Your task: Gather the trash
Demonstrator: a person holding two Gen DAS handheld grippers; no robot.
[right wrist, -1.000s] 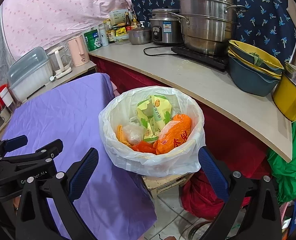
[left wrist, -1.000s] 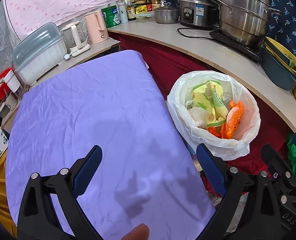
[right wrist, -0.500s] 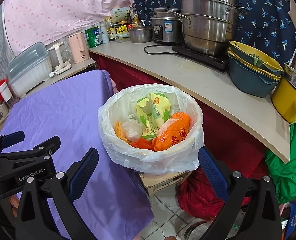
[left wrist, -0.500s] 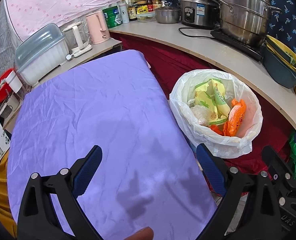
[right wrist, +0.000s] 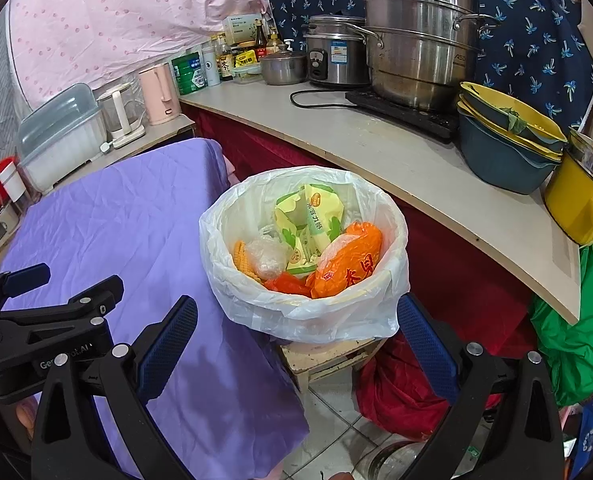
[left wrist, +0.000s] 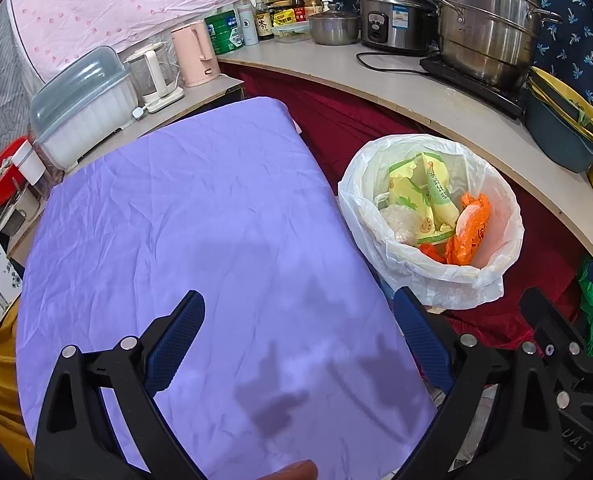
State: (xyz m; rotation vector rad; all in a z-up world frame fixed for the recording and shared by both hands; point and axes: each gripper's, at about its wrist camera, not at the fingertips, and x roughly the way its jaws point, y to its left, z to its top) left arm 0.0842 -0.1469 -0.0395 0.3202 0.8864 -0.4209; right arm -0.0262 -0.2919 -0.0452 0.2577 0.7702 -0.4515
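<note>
A bin lined with a white plastic bag (right wrist: 256,312) stands on a small wooden stool right of the purple-covered table (right wrist: 128,232). It holds yellow-green wrappers (right wrist: 312,220), an orange bag (right wrist: 348,264), a clear crumpled wrap and other trash. The bin also shows in the left wrist view (left wrist: 360,200). My left gripper (left wrist: 298,340) is open and empty over the table's near right part. My right gripper (right wrist: 296,344) is open and empty in front of the bin. The left gripper's body shows at the lower left of the right wrist view.
A curved counter (right wrist: 396,148) behind the bin carries steel pots (right wrist: 416,40), a rice cooker, stacked bowls (right wrist: 504,148) and a yellow pot (right wrist: 580,196). Kettles (left wrist: 194,52) and a dish box (left wrist: 80,108) stand beyond the table. Red and green bags lie on the tiled floor.
Both grippers have drifted slightly back, so the bin sits a little lower and further in the views. Both stay open and empty.
</note>
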